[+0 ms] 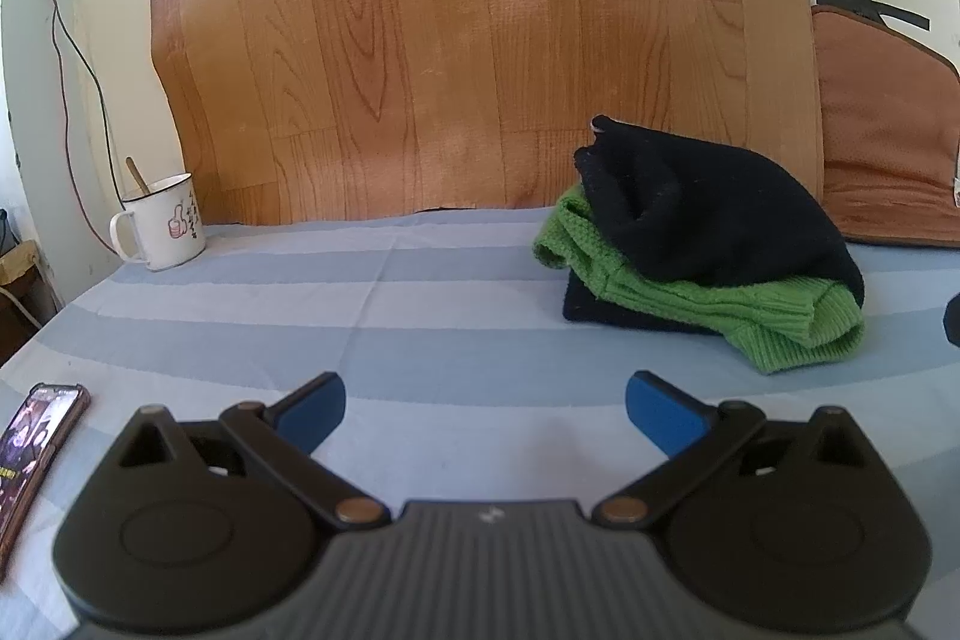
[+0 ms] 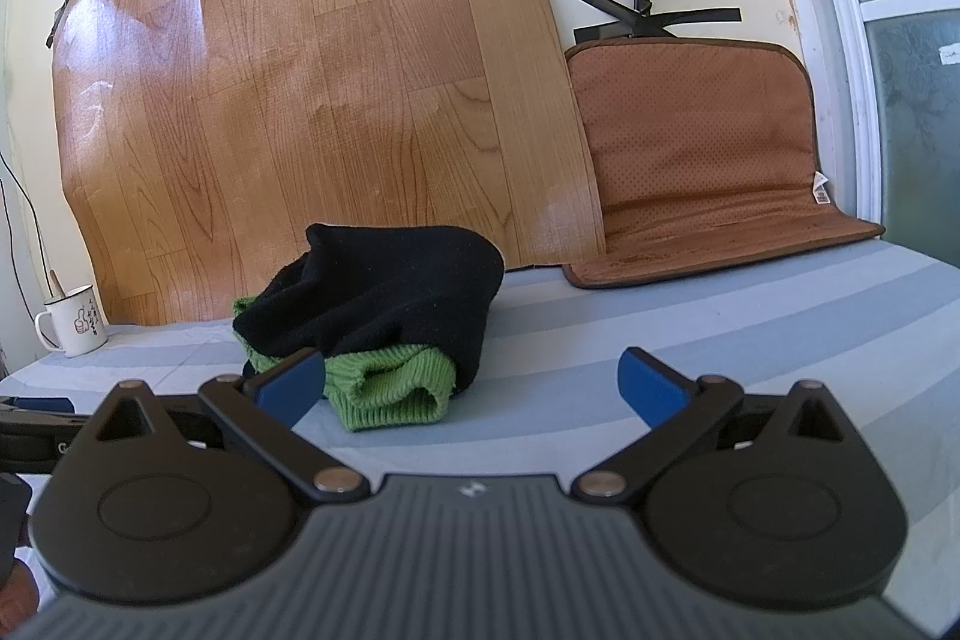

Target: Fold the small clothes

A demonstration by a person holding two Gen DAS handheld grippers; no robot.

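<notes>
Lying ahead of both spread, empty grippers, left [image 1: 485, 415] and right [image 2: 471, 388], the knits [image 2: 384, 304] looked soft, floppy; grip the green cuff [image 2: 390, 391].

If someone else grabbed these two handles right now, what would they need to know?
Left gripper: open, empty, over bare striped sheet.
Right gripper: open, empty, just short of the clothes; its left finger overlaps the green one in its camera's view, contact unclear.
Clothes: a black knit heaped on a green knit, with another dark layer underneath, near the back of the sheet.
Also here: mug at the back left, phone at the near left.
Done: the pile looks loosely bunched; I cannot tell whether any piece is folded.
Left: spread a piece flat, then fold.
</notes>
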